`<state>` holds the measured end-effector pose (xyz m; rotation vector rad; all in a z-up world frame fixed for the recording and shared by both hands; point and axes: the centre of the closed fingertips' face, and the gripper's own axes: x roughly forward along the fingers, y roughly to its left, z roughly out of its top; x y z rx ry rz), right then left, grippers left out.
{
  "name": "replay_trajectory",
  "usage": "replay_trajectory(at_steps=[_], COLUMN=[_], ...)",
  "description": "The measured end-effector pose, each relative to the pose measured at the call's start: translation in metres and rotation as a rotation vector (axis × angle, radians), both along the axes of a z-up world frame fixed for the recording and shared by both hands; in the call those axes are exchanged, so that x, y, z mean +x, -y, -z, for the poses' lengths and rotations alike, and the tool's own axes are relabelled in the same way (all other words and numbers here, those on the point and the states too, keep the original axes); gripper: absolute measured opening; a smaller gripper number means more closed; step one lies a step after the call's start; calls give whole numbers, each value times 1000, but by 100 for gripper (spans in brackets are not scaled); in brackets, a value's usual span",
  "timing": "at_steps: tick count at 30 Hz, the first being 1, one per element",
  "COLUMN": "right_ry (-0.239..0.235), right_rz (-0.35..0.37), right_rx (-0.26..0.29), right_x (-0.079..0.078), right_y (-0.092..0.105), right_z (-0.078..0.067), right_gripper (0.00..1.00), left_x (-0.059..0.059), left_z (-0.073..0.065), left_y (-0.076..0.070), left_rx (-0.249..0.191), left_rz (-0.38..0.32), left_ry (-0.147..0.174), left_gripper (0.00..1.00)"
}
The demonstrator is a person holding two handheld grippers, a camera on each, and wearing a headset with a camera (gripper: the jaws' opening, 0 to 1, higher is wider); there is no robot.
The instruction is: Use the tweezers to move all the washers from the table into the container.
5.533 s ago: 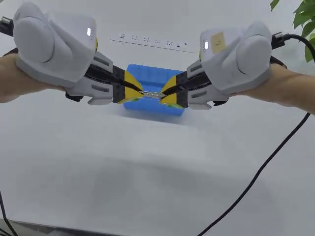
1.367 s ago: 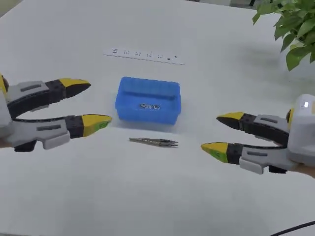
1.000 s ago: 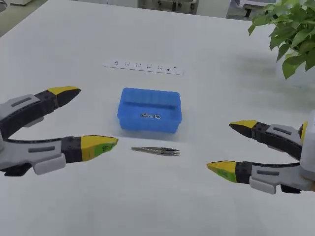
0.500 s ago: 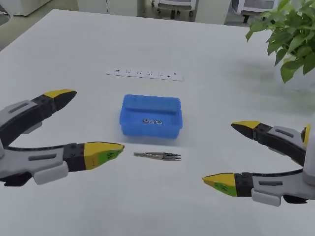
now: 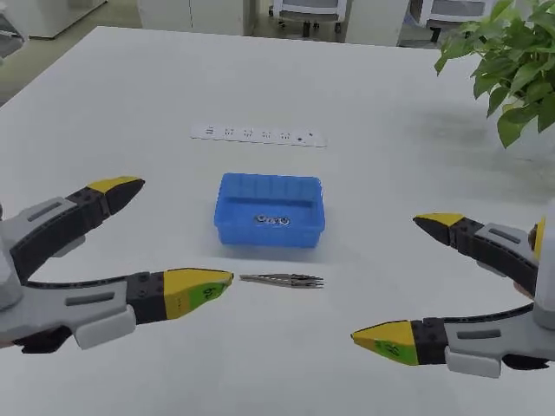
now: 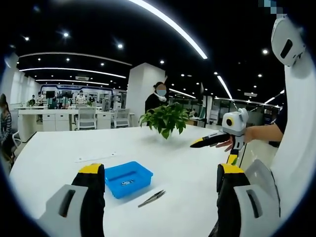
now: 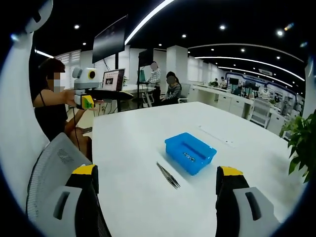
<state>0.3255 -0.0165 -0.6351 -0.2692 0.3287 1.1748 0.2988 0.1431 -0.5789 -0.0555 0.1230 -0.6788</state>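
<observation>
Left claw (image 5: pixel 183 230): jaws spread wide and gripping nothing; hard grey plastic shells with black links and yellow tips.
Right claw (image 5: pixel 386 277): also spread wide and empty, built the same way, hanging over the tabletop's right side.
Tabletop (image 5: pixel 260 364): smooth, matte white and flat.
Tweezers (image 5: pixel 282 280): thin, shiny metal, lying flat on the tabletop between the two claws and just in front of the container. The long axis runs left to right, parallel to the container's front wall. The forked end seems to point toward the right claw.
Key relation: in the head view the left claw's lower tip sits just beside the tweezers' left end, while the right claw is well apart from them. I judge the left the nearer for a pick-up, by closing across the narrow width.
Container (image 5: pixel 269 236): a blue plastic tray, rectangular, shallow and open-topped, standing just beyond the tweezers.
Washers (image 5: pixel 272 220): small metal rings clustered on the container floor; their count is too small to tell.
Power strip (image 5: pixel 258 135): long, white and flat, beyond the container.
Plant (image 5: pixel 512 61): green and leafy, at the far right.
</observation>
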Motion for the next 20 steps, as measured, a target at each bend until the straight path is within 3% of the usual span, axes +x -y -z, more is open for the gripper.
replay_trajectory(at_steps=[7,13,20], right_ry=[-3,-13,-25], right_rz=[24,27,33], right_rx=[46,37,33], right_x=[6,5,4], right_y=[-1,3,4], right_z=[-8,-4,-3], right_gripper=[100,100,100], left_x=[-1,-1,0], left_z=[3,13,11], left_y=[3,-2,-9], left_rx=[3,21,12], left_rz=[-7,-10,-31], left_ry=[-13,-37,-32], left_gripper=[100,100,100])
